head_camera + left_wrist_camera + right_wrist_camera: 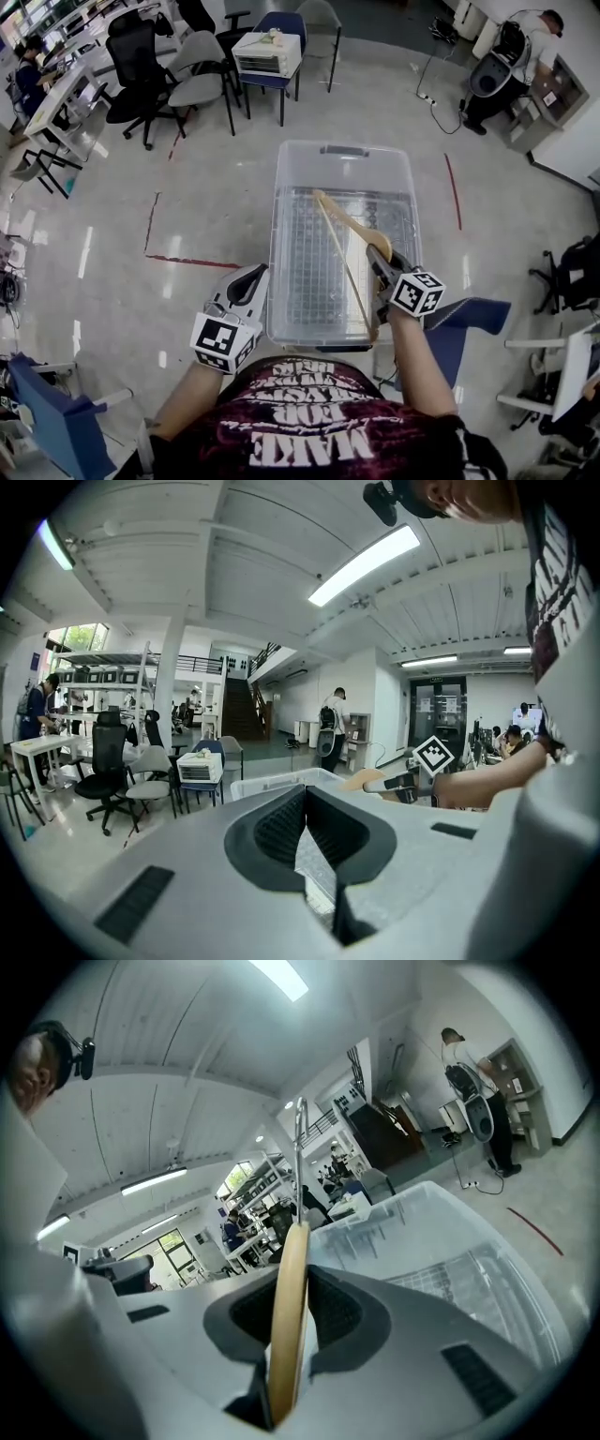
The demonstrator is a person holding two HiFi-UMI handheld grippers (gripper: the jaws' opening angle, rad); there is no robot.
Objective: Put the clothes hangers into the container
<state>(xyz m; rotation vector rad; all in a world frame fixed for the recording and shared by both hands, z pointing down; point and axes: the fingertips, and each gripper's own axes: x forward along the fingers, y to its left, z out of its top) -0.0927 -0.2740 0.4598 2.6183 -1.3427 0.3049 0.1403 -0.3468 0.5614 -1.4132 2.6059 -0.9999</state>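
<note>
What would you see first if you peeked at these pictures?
The pale wooden clothes hanger jumps out first. The right tool pinches one end of it and holds it out over the big clear plastic container, which sits on the shiny floor right in front of the person. In the right gripper view the hanger stands thin and edge-on between the jaws, with its metal hook poking straight up.

A wooden hanger [349, 221] with a metal hook is held tilted over the open, clear plastic container [281, 187], low inside its near right corner.
</note>
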